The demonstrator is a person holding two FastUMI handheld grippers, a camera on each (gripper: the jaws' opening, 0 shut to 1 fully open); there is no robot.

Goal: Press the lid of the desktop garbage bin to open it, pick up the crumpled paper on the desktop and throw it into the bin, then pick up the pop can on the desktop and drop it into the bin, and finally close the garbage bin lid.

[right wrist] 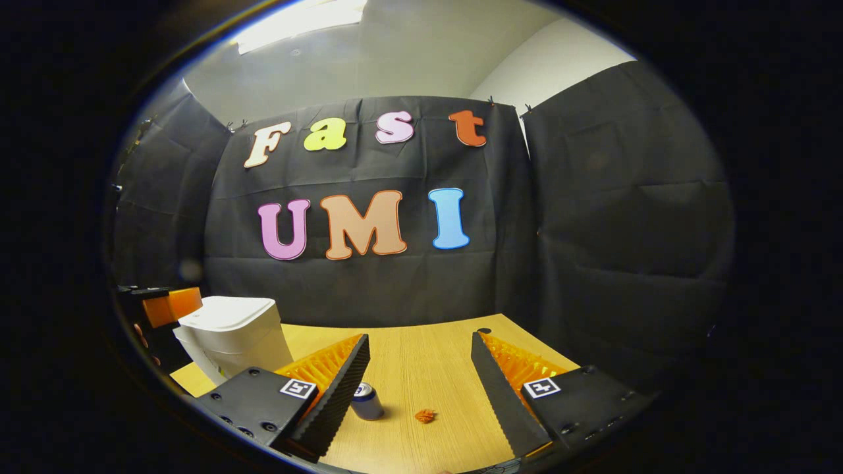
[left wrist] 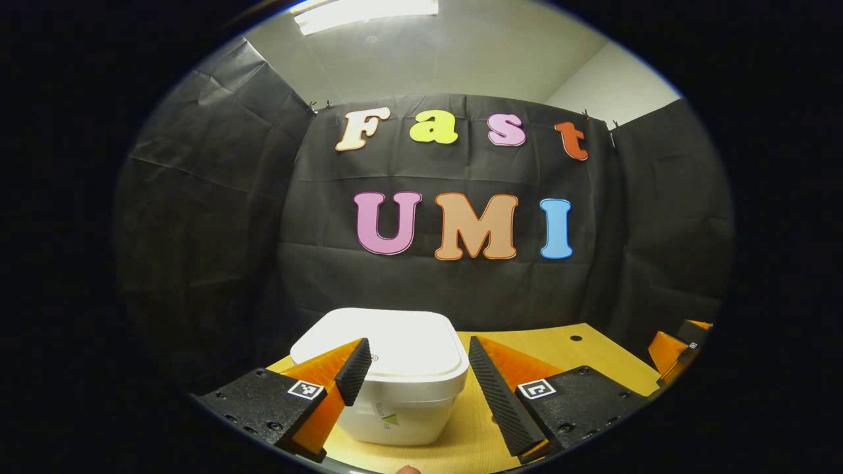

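1. The surface (right wrist: 421, 355) is pale wood and carries everything I need; I am working over it with both hands raised.
2. The garbage bin (left wrist: 395, 388) is white, its lid (left wrist: 388, 345) down and flat. In the left gripper view it sits just ahead, between my fingers.
3. My left gripper (left wrist: 418, 378) has its fingers spread wide, holding nothing, one finger over the lid's near corner. I judge the lid press is the step in hand: I would narrow the fingers, come straight down on the lid's front edge, and push briefly so the bin does not slide.
4. My right gripper (right wrist: 418, 378) is likewise wide and empty, hovering above the surface, well apart from the bin.
5. The pop can (right wrist: 367, 400) stands upright just beside the right gripper's left finger.
6. The crumpled paper (right wrist: 425, 415) lies near the can, between the right fingers.
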